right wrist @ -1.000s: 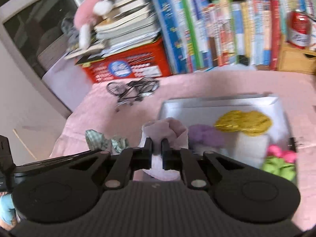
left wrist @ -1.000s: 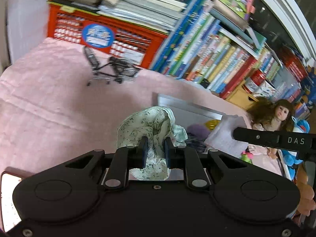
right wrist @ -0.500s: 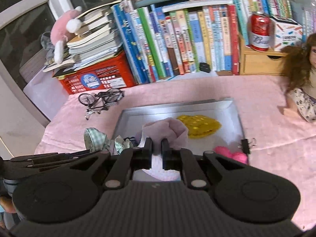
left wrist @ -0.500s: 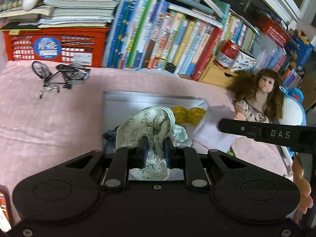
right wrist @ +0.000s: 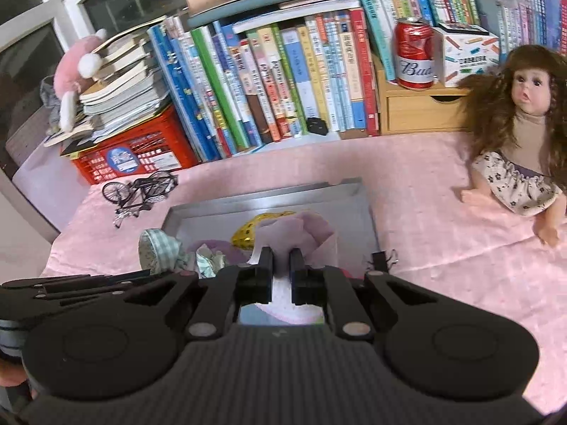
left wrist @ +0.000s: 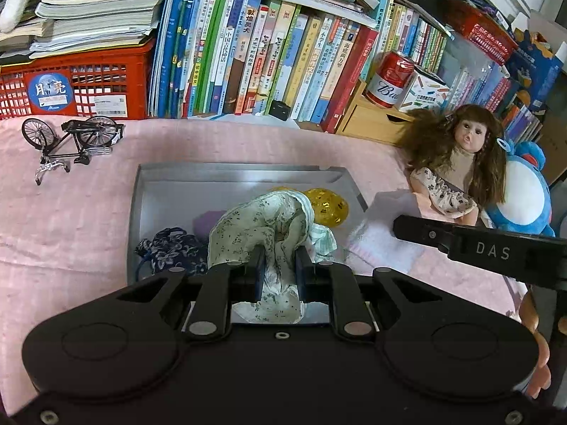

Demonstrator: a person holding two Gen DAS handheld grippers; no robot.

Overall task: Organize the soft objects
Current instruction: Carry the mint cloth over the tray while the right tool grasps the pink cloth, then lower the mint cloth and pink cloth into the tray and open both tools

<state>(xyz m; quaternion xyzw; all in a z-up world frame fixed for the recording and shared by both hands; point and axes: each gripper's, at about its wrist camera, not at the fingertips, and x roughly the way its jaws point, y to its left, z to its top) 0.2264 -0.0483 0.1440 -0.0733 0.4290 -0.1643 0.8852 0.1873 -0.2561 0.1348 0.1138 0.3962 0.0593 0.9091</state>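
Left gripper (left wrist: 280,272): fingers closed on a bunched floral cloth (left wrist: 262,226), which hangs over the near part of the tray (left wrist: 170,177).
Right gripper (right wrist: 281,271): fingers pinched nearly together on a pale pink cloth (right wrist: 301,228), also over the tray, towards its right side.
Handling: both cloths look light, limp and easily crushed. Nothing here is fragile or slippery. A pinch on a gathered fold, as now, should hold, but loose corners droop and may drag on what lies below.
Tray contents: a dark blue patterned fabric piece (left wrist: 170,248) at the near left corner, a purple soft item (left wrist: 205,221) partly hidden behind the floral cloth, and a yellow shiny piece (left wrist: 327,203) towards the far right. Whether more lies beneath the held cloths cannot be told.
Surface: a pink cover (left wrist: 71,212); a toy bicycle (left wrist: 71,140) far left, a doll (left wrist: 457,166) far right, both outside the tray.
Judgement: both cloths seem ready to be lowered into the tray.
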